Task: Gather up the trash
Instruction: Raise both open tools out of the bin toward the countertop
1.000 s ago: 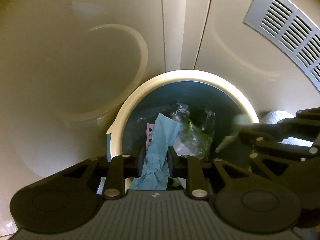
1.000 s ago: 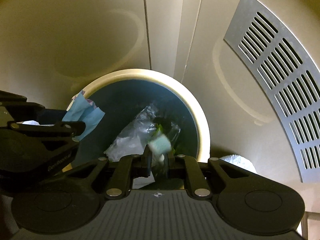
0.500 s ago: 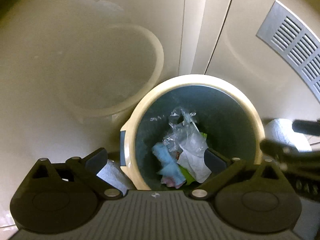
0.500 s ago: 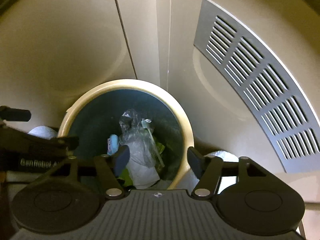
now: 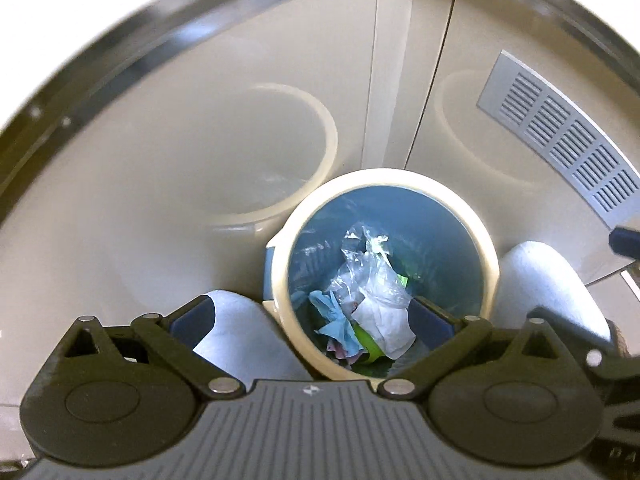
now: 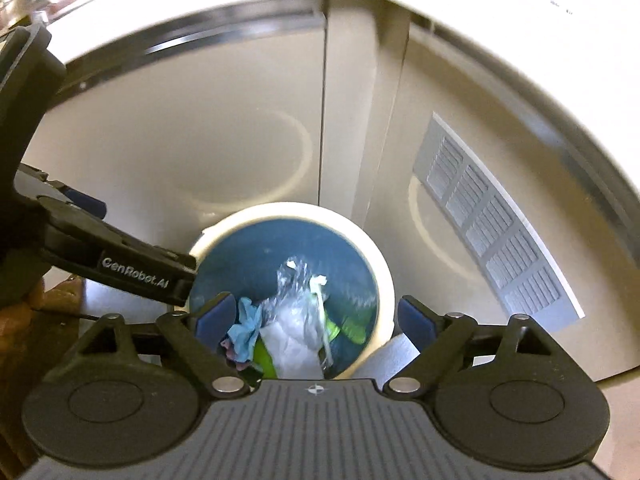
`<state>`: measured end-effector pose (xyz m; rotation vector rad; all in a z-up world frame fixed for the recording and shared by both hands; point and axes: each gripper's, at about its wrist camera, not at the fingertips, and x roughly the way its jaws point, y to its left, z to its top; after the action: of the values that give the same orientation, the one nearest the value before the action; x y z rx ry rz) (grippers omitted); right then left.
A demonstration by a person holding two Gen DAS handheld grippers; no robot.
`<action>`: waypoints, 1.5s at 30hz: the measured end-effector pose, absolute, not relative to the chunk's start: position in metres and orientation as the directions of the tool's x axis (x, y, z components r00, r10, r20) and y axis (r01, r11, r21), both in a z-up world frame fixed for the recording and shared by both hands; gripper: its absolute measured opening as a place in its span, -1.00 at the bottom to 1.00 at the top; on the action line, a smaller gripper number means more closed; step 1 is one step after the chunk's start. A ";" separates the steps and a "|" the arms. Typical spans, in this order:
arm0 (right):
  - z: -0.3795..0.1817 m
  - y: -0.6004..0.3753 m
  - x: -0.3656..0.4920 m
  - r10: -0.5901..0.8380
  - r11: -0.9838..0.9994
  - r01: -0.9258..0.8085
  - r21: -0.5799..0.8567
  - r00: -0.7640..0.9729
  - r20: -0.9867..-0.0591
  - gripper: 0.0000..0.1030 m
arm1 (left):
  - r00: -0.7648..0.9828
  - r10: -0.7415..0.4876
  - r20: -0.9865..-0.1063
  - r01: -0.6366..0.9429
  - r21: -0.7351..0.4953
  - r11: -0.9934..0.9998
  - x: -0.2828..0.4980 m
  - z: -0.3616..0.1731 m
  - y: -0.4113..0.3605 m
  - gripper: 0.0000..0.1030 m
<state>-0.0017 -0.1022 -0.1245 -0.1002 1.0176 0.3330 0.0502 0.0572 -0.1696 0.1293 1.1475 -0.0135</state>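
Both the left claw (image 5: 312, 316) and right claw (image 6: 316, 316), their jaws just opened wide with nothing between them, hang above the bin (image 5: 491, 258), the dropped trash (image 5: 376, 308) lying directly beneath.

Glossy beige cabinet panels (image 5: 168, 168) form the backdrop, split by 1 vertical seam post (image 5: 390, 60) (pale, slightly recessed). A grey louvered vent grille (image 5: 560, 136) sits on the right-hand panel. A dark metal trim strip (image 5: 120, 64) runs beneath a bright white countertop edge (image 6: 520, 32).
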 end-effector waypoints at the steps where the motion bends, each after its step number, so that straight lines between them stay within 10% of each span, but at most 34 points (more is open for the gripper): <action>1: -0.121 -0.101 -0.004 0.224 0.945 -0.321 0.062 0.497 -0.839 0.77 | 0.427 0.061 -0.902 0.074 0.102 0.992 0.046 -0.166 0.057 0.99; 45: -0.090 -0.118 -0.026 0.236 0.958 -0.274 0.082 0.594 -0.769 0.81 | 0.609 0.141 -0.781 0.062 0.224 0.973 0.009 -0.113 0.054 0.99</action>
<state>-0.0264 -0.1176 -0.0897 -0.0472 0.8865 0.2965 0.0088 0.0545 -0.1133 0.2386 0.9177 0.0456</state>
